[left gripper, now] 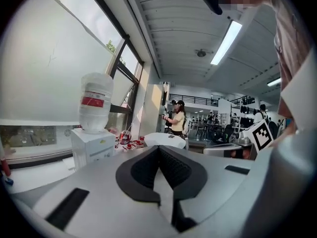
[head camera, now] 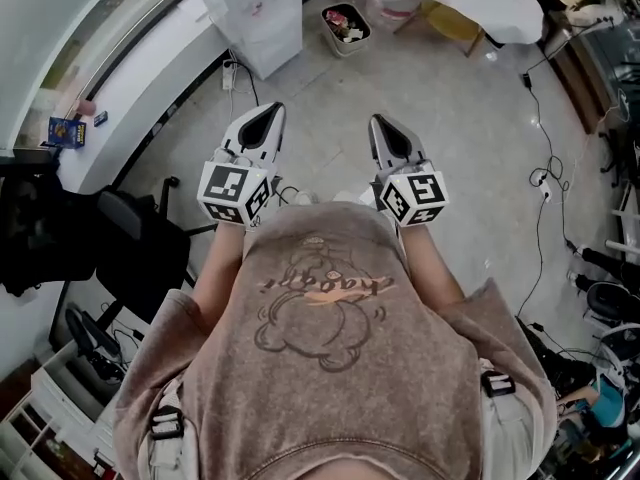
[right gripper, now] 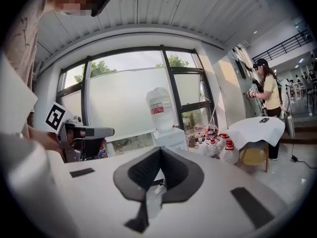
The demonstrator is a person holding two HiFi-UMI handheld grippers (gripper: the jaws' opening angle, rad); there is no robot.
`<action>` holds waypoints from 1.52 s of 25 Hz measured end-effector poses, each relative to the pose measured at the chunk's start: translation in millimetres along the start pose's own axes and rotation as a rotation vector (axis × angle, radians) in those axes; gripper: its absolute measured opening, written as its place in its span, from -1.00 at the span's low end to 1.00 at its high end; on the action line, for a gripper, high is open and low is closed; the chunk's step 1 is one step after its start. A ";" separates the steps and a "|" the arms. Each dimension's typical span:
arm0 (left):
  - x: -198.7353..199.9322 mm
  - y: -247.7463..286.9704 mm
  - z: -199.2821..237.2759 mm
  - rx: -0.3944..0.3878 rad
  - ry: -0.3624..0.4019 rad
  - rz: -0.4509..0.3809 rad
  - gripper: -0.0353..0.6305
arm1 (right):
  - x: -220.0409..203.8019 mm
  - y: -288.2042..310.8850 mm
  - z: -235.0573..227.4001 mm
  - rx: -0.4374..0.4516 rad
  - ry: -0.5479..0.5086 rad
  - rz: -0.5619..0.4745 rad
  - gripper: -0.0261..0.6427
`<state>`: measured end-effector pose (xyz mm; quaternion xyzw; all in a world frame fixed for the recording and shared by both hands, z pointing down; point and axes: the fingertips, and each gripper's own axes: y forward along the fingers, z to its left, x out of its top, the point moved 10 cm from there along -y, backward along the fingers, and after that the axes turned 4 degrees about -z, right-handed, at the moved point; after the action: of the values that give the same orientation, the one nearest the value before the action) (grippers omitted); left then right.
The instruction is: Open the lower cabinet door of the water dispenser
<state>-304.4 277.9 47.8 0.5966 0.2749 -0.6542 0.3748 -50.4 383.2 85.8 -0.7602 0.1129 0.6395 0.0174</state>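
Pale floor [head camera: 450, 158] spreads beneath the person. The water dispenser [right gripper: 170, 137] (a bottle [right gripper: 159, 108] on top) stands at the window [right gripper: 124, 100]. Well short of the dispenser, the left gripper [head camera: 270, 110] and right gripper [head camera: 381, 121] hold their jaws pressed together, gripping nothing.

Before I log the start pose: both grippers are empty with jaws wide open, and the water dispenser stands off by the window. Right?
The jaws are shut, not wide open. The left gripper view shows the left gripper closed tip to tip, the right gripper view the right gripper. Both are empty; the water dispenser stands off by the window.
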 end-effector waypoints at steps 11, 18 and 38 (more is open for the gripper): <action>-9.9 33.5 19.3 -0.061 -0.013 0.020 -0.84 | -6.1 17.2 -16.6 -0.058 0.003 0.011 -0.90; -8.0 89.4 29.9 -0.066 -0.014 0.012 -0.84 | -2.2 47.0 -59.5 -0.057 0.020 -0.001 -0.90; 37.3 274.7 72.9 0.072 -0.033 -0.010 -0.84 | 64.2 198.3 -220.9 0.150 0.010 0.022 -0.90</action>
<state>-121.7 57.0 45.0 0.5976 0.2479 -0.6752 0.3542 135.2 142.8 86.6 -0.7587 0.1689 0.6256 0.0668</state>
